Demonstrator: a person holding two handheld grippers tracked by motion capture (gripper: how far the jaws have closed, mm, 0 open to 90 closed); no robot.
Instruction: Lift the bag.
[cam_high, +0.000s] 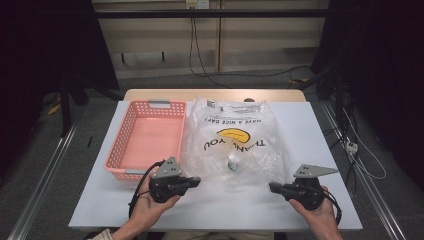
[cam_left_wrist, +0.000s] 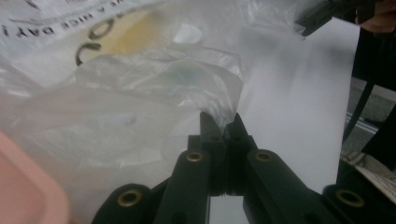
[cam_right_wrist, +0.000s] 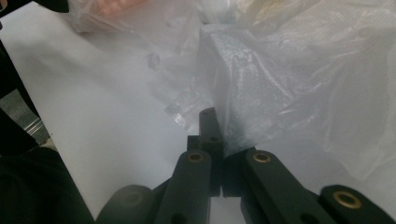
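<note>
White worktop (cam_high: 100, 200) in a dark room carries a pink basket (cam_high: 150, 135) beside the clear plastic bag (cam_high: 235, 135), whose near edge both left tongs (cam_high: 196, 181) and right tongs (cam_high: 272, 187) pinch closed.

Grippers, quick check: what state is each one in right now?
Left tool: shut on the near edge of the plastic bag.
Right tool: shut on the plastic bag's near edge too.

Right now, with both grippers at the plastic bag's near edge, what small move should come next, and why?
Probably lift both edges slightly and draw them apart. The left gripper and right gripper each pinch film of the plastic bag, which lies flat with a small bottle inside, beside the pink basket.
</note>
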